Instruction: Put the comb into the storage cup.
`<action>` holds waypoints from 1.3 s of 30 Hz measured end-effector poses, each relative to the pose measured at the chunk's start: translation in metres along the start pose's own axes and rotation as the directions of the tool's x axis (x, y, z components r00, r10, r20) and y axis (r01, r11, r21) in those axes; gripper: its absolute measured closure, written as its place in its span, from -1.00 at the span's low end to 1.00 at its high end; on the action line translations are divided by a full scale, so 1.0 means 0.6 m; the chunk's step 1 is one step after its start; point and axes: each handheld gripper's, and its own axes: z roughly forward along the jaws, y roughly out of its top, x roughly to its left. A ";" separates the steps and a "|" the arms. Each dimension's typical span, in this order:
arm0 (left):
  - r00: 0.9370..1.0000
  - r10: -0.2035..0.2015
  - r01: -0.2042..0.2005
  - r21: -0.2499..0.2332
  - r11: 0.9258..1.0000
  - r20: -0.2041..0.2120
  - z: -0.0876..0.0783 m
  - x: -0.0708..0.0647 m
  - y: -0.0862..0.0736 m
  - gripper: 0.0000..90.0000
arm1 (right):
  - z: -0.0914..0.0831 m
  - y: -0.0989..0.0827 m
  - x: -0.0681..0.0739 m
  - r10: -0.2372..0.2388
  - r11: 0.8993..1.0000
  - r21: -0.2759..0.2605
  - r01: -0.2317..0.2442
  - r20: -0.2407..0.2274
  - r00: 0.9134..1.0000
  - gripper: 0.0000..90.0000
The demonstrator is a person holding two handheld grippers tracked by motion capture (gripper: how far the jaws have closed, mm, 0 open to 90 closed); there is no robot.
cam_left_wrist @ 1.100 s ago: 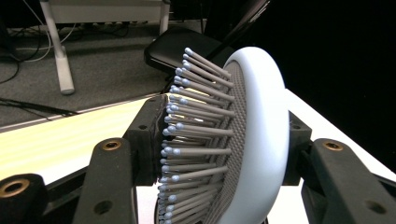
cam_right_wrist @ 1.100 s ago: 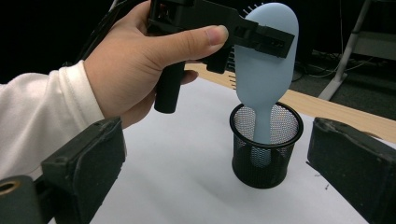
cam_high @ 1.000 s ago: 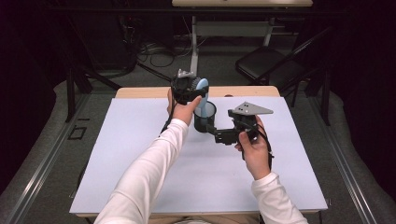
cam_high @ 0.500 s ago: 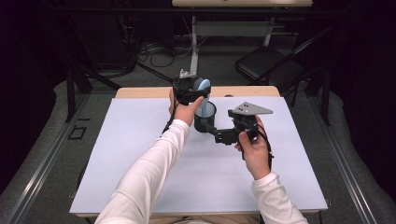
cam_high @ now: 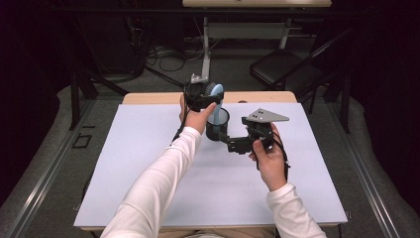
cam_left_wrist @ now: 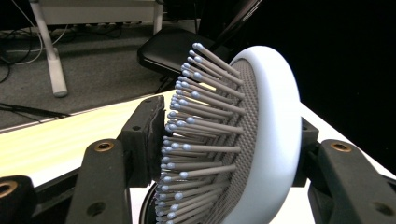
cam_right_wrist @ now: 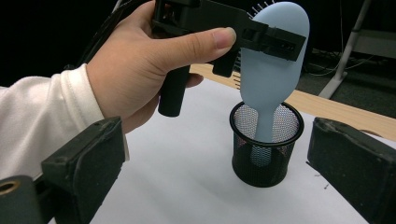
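A light blue hairbrush [cam_high: 216, 90] stands upright with its handle down in a black mesh cup [cam_high: 218, 124] on the white sheet. My left gripper [cam_high: 200, 94] sits across the brush head [cam_left_wrist: 261, 140]. One pad is at the bristle tips and the other on the smooth back, and the jaws have just been opening a little around it. In the right gripper view the left gripper [cam_right_wrist: 261, 35] crosses the back of the brush [cam_right_wrist: 273, 70] above the cup [cam_right_wrist: 266, 144]. My right gripper [cam_high: 227, 141] is open, level and aimed at the cup from the right, with its jaws [cam_right_wrist: 217, 140] short of it.
A white sheet [cam_high: 148, 163] covers the table, whose wooden far edge [cam_high: 148, 97] shows behind the cup. A dark folding chair [cam_high: 287, 74], a desk leg and cables stand on the floor beyond the table.
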 end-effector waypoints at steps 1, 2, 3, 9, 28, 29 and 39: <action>1.000 0.000 0.000 0.002 1.000 -0.001 0.000 0.000 0.000 -0.06 | 0.000 0.000 0.000 0.000 1.000 -0.001 0.000 -0.001 1.000 -0.92; 1.000 0.002 -0.002 0.002 1.000 -0.002 0.000 0.000 0.000 -0.07 | 0.000 0.000 0.000 0.000 1.000 -0.001 0.000 0.000 1.000 -0.92; 1.000 0.001 -0.001 0.001 1.000 -0.001 0.000 0.000 0.000 -0.07 | 0.000 0.000 0.000 0.001 1.000 0.000 -0.001 0.000 1.000 -0.92; 1.000 -0.004 0.004 -0.001 1.000 -0.004 0.000 0.000 0.000 -0.11 | 0.000 0.000 0.000 -0.001 1.000 0.000 0.001 -0.001 1.000 -0.92; 0.999 -0.023 0.023 -0.012 1.000 -0.023 0.001 0.003 -0.002 -0.54 | 0.001 0.000 0.002 -0.002 1.000 0.006 0.002 -0.002 1.000 -0.92; 0.999 -0.024 0.024 -0.014 1.000 -0.022 0.001 0.003 -0.001 -0.56 | 0.001 -0.001 0.002 -0.004 1.000 0.006 0.004 -0.001 1.000 -0.92; 0.999 -0.038 0.038 -0.005 0.999 -0.028 0.003 0.003 -0.002 -0.81 | 0.001 0.000 0.002 -0.001 1.000 0.003 0.001 0.000 1.000 -0.92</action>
